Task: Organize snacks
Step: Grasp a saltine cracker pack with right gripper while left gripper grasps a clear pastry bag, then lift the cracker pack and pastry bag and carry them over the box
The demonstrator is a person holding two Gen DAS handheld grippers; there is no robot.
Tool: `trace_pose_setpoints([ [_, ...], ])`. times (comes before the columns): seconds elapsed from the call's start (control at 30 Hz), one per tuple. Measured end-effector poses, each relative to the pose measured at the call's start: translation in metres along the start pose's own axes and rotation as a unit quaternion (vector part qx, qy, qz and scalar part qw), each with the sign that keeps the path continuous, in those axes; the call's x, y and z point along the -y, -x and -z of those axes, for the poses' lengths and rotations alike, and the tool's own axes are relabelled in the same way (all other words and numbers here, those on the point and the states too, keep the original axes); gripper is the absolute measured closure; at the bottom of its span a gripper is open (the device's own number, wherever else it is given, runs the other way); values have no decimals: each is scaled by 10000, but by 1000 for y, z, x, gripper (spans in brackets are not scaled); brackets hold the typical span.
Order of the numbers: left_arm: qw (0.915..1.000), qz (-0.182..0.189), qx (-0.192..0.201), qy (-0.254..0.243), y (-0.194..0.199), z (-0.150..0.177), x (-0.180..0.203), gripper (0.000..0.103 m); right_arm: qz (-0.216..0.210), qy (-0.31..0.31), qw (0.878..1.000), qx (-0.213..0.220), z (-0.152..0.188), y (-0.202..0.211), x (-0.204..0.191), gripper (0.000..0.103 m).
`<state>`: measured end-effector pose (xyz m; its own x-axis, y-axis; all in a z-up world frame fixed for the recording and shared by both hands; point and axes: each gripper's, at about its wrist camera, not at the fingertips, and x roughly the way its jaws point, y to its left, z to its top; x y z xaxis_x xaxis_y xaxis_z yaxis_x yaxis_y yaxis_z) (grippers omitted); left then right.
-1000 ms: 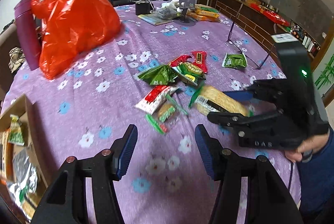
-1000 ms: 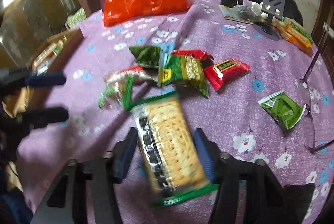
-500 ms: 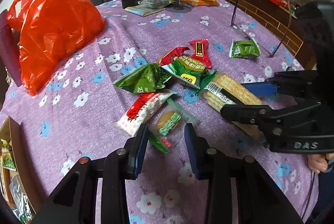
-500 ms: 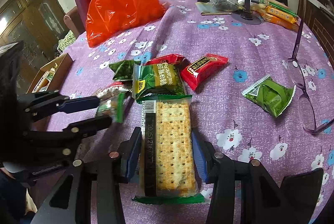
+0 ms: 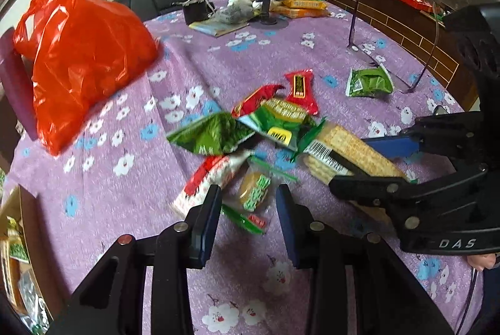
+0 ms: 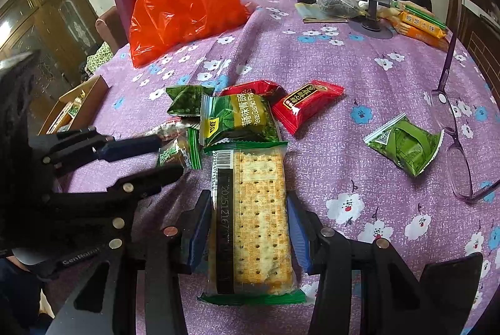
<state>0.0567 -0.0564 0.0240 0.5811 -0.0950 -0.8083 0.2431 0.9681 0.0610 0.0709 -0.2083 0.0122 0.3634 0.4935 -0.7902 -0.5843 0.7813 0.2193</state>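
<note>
Through your left wrist camera, your left tongs [image 5: 247, 200] stand parted above the table's purple flowered cloth [image 5: 131, 179], straddling a small clear-wrapped round biscuit with green print [image 5: 254, 191] without pinching it; a long red-and-white crinkled packet [image 5: 209, 179] lies just beside the left finger. A glossy orange plastic bag [image 5: 84, 60] bulges at far left. To the right, your right tongs [image 5: 368, 163] clamp a long rectangular cracker pack in clear film with green ends [image 5: 350, 152]. Through your right wrist camera, that cracker pack [image 6: 256, 219] runs lengthwise between the blue pads [image 6: 298, 229], both pressing its sides, its far end touching a shiny green garlic-pea pouch [image 6: 239, 119].
</note>
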Motion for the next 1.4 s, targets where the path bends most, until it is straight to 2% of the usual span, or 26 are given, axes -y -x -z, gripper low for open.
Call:
trace_pose_setpoints([
  [0.27, 9998, 36, -162, -133, -19, -5, 7, 66, 8, -71, 10000, 17, 0, 2, 5, 53],
  [0.3, 9999, 57, -101, -71, -18, -6, 6, 66, 10, -67, 10000, 15, 0, 2, 5, 53],
  [0.37, 9999, 117, -59, 110, -20, -5, 4, 73, 31, -44, 10000, 18, 0, 2, 4, 53],
  [0.67, 9978, -93, 158, 643, 5, 25, -8, 75, 25, 134, 9999, 51, 2, 1, -4, 53],
  [0.9, 9912, -525, 498, 1105, 18, 40, -25, 75, 37, 354, 9992, 184, 4, -1, -25, 53],
  [1.1, 9840, -759, 715, 1446, 24, 41, -40, 75, 73, 329, 9974, 641, 2, 12, -35, 53],
  [1.23, 9817, -898, 786, 1486, 27, 41, -42, 74, 64, 278, 9963, 811, 0, 17, -36, 53],
  [1.4, 9805, -1112, 975, 1295, 34, 41, -34, 74, -25, 251, 9945, 1013, 0, 24, -37, 53],
])
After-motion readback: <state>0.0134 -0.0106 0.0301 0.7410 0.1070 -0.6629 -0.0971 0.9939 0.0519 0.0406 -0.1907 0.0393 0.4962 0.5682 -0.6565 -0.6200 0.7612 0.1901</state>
